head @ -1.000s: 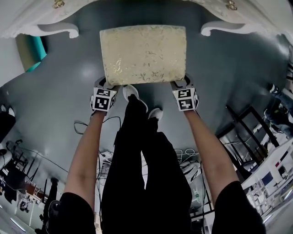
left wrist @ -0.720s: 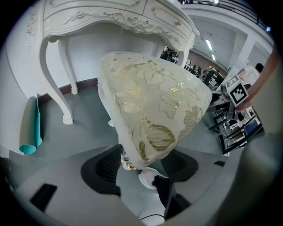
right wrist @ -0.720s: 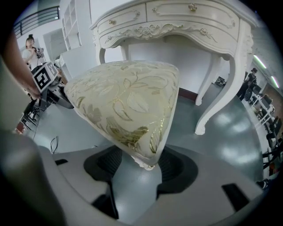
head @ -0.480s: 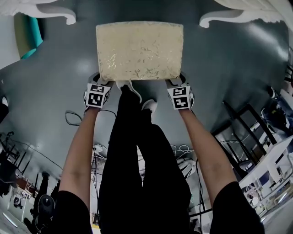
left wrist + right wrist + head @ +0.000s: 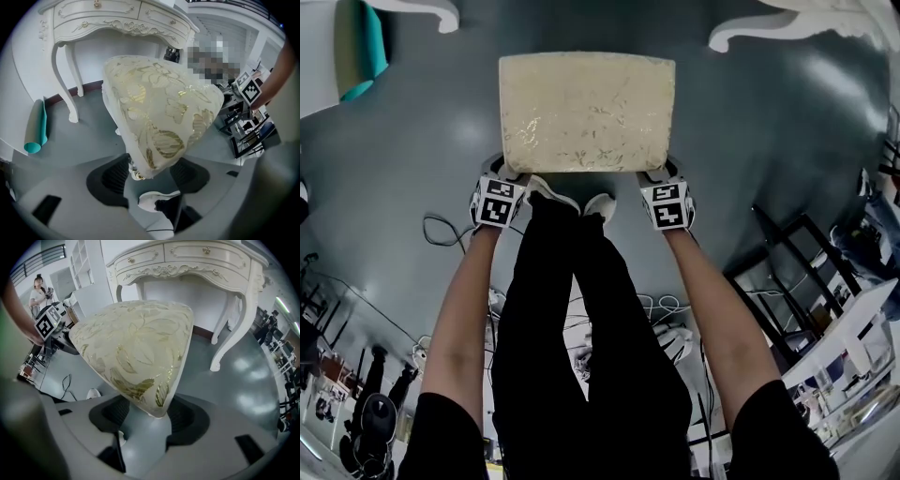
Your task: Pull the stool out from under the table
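The stool (image 5: 586, 112) has a cream cushion with a gold leaf pattern and stands on the grey floor, out from under the white table (image 5: 750, 33). My left gripper (image 5: 508, 171) is shut on its near left corner. My right gripper (image 5: 658, 173) grips the near right corner. In the left gripper view the cushion corner (image 5: 159, 112) sits wedged between the two dark pads of that gripper (image 5: 150, 173). The right gripper view shows the other corner (image 5: 136, 348) held the same way by the right gripper (image 5: 147, 413). The stool's legs are hidden under the cushion.
The white carved table (image 5: 108, 18) stands behind the stool, with curved legs (image 5: 227, 338). A teal roll (image 5: 361, 47) leans at the far left. The person's white shoes (image 5: 546, 187) are just under the stool's near edge. Cables (image 5: 441, 234) and a black frame (image 5: 787, 253) lie behind.
The stool and both grippers have come back from the table together. The table's front has slid out of the top of the head view, leaving only its leg feet.
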Demonstrator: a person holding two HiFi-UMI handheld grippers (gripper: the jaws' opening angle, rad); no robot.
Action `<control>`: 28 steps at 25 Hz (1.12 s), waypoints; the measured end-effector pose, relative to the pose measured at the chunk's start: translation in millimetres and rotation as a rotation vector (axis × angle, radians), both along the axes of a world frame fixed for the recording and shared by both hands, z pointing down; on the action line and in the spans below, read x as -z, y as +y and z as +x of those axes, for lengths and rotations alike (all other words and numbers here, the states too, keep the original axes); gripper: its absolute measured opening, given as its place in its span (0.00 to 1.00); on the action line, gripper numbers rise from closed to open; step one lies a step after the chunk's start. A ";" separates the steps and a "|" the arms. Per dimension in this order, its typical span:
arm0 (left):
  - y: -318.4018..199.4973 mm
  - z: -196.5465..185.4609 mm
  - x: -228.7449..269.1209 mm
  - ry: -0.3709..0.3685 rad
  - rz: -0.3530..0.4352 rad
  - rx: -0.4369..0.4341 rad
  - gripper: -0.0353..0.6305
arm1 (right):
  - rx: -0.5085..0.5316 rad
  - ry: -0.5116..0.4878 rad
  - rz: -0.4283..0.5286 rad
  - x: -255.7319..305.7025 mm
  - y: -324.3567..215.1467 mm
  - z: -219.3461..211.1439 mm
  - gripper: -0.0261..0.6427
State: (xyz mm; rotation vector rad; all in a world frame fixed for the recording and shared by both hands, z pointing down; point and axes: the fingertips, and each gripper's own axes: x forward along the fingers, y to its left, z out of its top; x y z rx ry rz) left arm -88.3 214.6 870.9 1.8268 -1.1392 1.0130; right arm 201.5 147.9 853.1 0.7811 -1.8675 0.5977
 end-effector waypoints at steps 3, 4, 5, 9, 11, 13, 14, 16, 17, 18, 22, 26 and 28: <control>17.6 4.4 -2.2 0.000 0.005 0.020 0.49 | 0.001 0.002 0.014 -2.2 11.6 6.2 0.43; 21.1 7.6 -3.9 0.004 0.011 0.024 0.49 | 0.002 0.006 0.017 -3.1 13.9 9.1 0.43; 24.4 10.4 -5.5 0.010 0.017 0.027 0.49 | 0.004 0.011 0.016 -3.7 17.1 11.1 0.43; 44.6 9.3 -7.4 0.024 -0.015 0.015 0.49 | 0.001 0.022 -0.006 -5.8 40.9 9.4 0.43; 52.8 8.4 -5.7 0.039 -0.048 -0.009 0.49 | -0.004 0.027 -0.016 -5.7 48.8 8.9 0.43; 57.7 9.3 -5.4 0.055 -0.065 -0.036 0.48 | -0.003 0.026 -0.020 -6.2 53.6 10.2 0.43; 58.7 9.6 -7.1 0.059 -0.064 -0.044 0.47 | -0.001 0.025 -0.019 -6.8 54.6 11.3 0.43; 57.6 9.4 -10.3 0.059 -0.054 -0.039 0.47 | 0.003 0.022 -0.014 -8.8 53.1 12.1 0.43; 56.6 9.1 -10.4 0.058 -0.050 -0.028 0.47 | 0.003 0.019 -0.010 -9.7 51.7 11.4 0.43; 56.0 8.8 -9.8 0.055 -0.048 -0.017 0.47 | 0.003 0.016 -0.006 -10.4 50.9 10.4 0.43; 56.5 10.3 -10.7 0.054 -0.075 -0.023 0.47 | 0.021 0.004 0.001 -10.8 52.0 10.8 0.43; 61.5 8.4 -2.5 0.087 -0.086 -0.050 0.47 | 0.054 0.022 0.043 12.5 54.0 19.8 0.43; 75.9 3.2 7.5 0.109 -0.093 -0.037 0.47 | 0.061 -0.002 0.077 39.7 59.8 22.9 0.43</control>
